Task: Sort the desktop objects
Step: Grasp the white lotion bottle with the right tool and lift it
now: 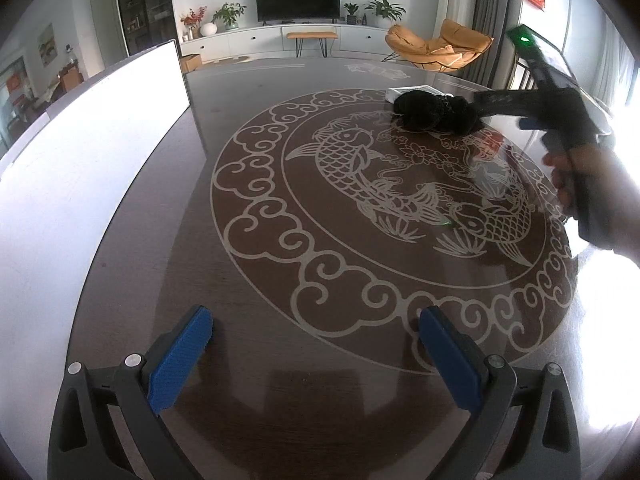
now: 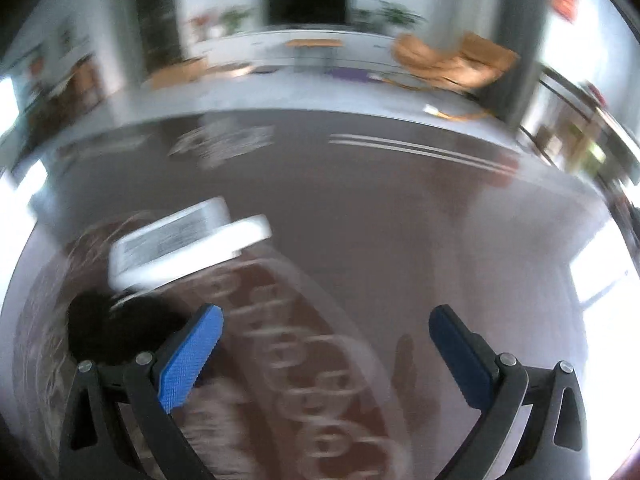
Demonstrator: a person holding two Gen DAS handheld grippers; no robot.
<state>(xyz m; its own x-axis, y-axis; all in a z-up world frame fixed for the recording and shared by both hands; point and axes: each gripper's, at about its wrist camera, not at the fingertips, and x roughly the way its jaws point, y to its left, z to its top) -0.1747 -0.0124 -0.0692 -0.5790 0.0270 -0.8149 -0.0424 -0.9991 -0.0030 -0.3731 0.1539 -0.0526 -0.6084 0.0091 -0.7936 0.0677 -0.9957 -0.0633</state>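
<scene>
A large white tray or box (image 1: 80, 168) sits along the left edge of the counter (image 1: 256, 240), well to the left of the koi medallion (image 1: 384, 216); its inside is not visible from here. On the far right rim of that medallion lies a black, fuzzy bundle (image 1: 432, 114), crumpled and lumpy, with a flat white box (image 1: 416, 90) touching it just behind. In the blurred right wrist view the same black bundle (image 2: 116, 328) shows just left of the right claw (image 2: 326, 342), with the white box (image 2: 184, 240) beyond it. The right claw stands wide apart and empty, beside the bundle rather than around it. The left claw (image 1: 316, 344) hovers at the near rim of the medallion, also spread apart with nothing between its pads. A hand (image 1: 592, 188) grips the right tool's handle over the medallion's right side.
</scene>
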